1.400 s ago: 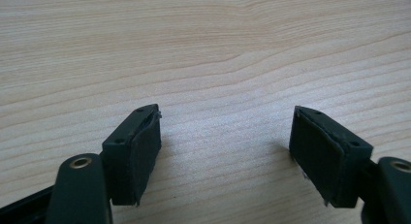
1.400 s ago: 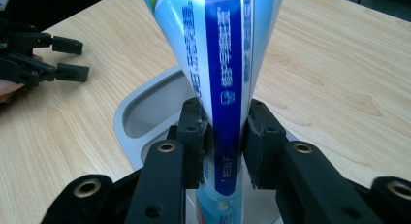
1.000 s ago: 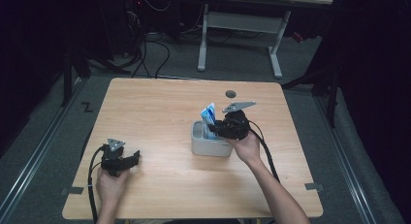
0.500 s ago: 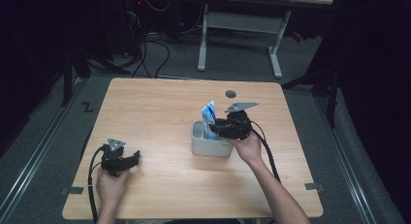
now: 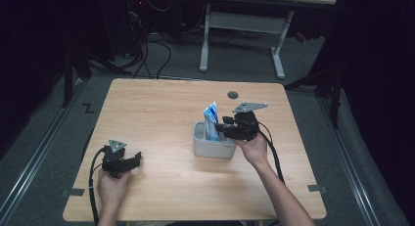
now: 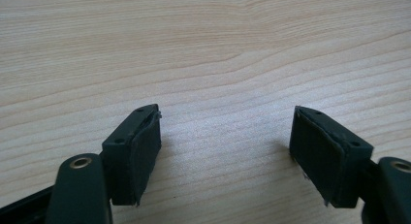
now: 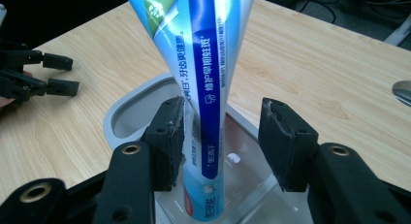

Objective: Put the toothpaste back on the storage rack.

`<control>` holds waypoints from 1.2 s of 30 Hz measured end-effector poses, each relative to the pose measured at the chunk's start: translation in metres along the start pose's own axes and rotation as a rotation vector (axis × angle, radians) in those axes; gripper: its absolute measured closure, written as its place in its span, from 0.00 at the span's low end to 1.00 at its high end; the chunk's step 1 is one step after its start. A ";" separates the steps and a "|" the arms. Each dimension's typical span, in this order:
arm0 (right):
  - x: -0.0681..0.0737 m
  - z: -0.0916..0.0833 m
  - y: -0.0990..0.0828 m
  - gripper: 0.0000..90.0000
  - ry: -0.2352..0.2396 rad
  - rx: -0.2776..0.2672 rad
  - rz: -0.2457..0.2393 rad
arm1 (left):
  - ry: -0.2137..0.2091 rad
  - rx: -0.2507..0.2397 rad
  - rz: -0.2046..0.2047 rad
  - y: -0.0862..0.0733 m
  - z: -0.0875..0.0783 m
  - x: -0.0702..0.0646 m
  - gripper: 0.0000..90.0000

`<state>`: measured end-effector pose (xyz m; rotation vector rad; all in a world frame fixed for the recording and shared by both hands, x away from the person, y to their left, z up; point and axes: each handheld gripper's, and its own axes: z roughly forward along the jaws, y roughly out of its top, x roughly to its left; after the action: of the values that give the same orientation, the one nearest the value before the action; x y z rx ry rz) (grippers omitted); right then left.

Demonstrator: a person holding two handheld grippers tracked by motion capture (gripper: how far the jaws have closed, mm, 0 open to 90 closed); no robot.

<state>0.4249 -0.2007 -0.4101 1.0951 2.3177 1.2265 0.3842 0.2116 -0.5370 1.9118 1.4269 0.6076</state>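
Observation:
A blue-and-white toothpaste tube [image 5: 211,119] [image 7: 203,78] stands leaning in a pale grey holder [image 5: 210,148] [image 7: 127,112] at mid-table. My right gripper [image 5: 219,130] [image 7: 220,136] is at the holder's right side with its jaws on either side of the tube. Those jaws have just been opening: the right pad stands clear of the tube and the left pad is close beside it. Near the front left of the table my left gripper [image 5: 136,157] [image 6: 225,141] rests low over bare wood, open, with nothing between its pads.
A small dark round disc [image 5: 233,94] [image 7: 402,90] lies on the wooden table [image 5: 156,108] behind the holder. A white desk frame [image 5: 244,25] and floor cables [image 5: 147,55] sit beyond the far edge. The left gripper [image 7: 43,76] is also seen far off in the right gripper view.
In the high view both hands stay where they were and the tube keeps leaning in the holder. No other movement is visible at that size.

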 end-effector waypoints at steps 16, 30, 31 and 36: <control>-0.007 -0.018 -0.004 0.55 -0.030 -0.045 0.020 | 0.000 0.000 0.002 0.000 0.000 0.000 0.31; -0.014 -0.031 -0.009 0.52 -0.057 -0.084 0.034 | 0.001 0.000 0.003 0.000 0.000 0.000 0.31; -0.015 -0.032 -0.010 0.52 -0.058 -0.085 0.037 | 0.001 0.000 0.003 0.000 0.000 0.000 0.30; -0.018 -0.036 -0.012 0.52 -0.066 -0.091 0.042 | 0.002 0.002 0.005 0.000 0.000 -0.001 0.31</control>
<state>0.4103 -0.2390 -0.4002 1.1412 2.1784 1.2781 0.3843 0.2111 -0.5370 1.9169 1.4249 0.6109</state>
